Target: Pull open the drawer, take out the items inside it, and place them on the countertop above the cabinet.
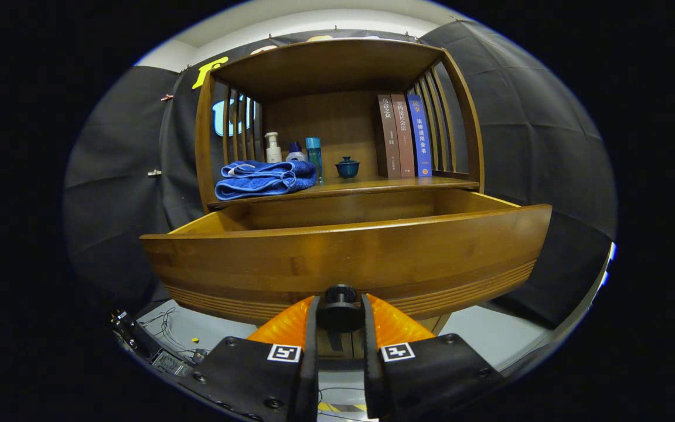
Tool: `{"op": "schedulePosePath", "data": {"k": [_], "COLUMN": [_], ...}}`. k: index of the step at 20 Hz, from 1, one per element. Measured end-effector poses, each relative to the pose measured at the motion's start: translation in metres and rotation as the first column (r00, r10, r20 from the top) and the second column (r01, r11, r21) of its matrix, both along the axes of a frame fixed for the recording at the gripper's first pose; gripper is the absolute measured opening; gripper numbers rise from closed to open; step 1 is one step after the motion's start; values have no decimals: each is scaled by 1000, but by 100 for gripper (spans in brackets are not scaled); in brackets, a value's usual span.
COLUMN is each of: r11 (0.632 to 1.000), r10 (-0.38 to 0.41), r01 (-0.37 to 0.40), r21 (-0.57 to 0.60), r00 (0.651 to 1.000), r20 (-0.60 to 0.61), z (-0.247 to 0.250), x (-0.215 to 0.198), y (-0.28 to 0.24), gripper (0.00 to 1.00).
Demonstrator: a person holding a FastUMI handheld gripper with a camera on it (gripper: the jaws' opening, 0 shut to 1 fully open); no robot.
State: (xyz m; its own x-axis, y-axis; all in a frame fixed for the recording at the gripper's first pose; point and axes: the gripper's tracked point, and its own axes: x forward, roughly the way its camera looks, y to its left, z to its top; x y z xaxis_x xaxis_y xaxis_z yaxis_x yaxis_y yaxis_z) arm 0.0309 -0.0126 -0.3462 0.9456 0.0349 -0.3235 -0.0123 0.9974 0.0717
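Observation:
A wooden drawer [343,258] stands pulled out from the cabinet toward me, its broad front panel just ahead of the fingers. My gripper [340,310] is shut on the drawer's round dark knob [340,308], with one finger pressing on each side of it. The inside of the drawer is hidden behind its front panel, so I cannot see what lies in it. Above the drawer runs the wooden countertop [372,186].
On the countertop lie a folded blue towel [264,179], a white pump bottle [272,147], a blue bottle [313,155], a small blue lidded cup [347,167] and three upright books [405,136]. Slatted sides and a top shelf enclose it. Cables and boxes [162,346] lie on the floor.

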Motion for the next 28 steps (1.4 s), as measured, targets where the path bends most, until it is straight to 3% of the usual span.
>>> {"op": "schedulePosePath", "data": {"k": [5, 7, 10, 12, 17, 22, 25, 28], "r11": [1000, 1000, 1000, 998, 999, 987, 979, 967], "r10": [-6, -12, -12, -32, 46, 90, 114, 133], "r01": [6, 11, 12, 34, -44, -112, -166, -229], "r21": [-7, 7, -6, -43, -24, -113, -119, -108], "r00": [1000, 1000, 1000, 998, 995, 979, 926, 823], "r20": [-3, 11, 23, 52, 87, -182, -360, -552], "z": [-6, -1, 13, 41, 132, 147, 124, 86], "x": [-1, -5, -8, -12, 0, 57, 91, 108], "y": [1, 2, 1, -11, -8, -17, -16, -16], "gripper": [35, 45, 98, 99, 99, 99, 99, 99]}}
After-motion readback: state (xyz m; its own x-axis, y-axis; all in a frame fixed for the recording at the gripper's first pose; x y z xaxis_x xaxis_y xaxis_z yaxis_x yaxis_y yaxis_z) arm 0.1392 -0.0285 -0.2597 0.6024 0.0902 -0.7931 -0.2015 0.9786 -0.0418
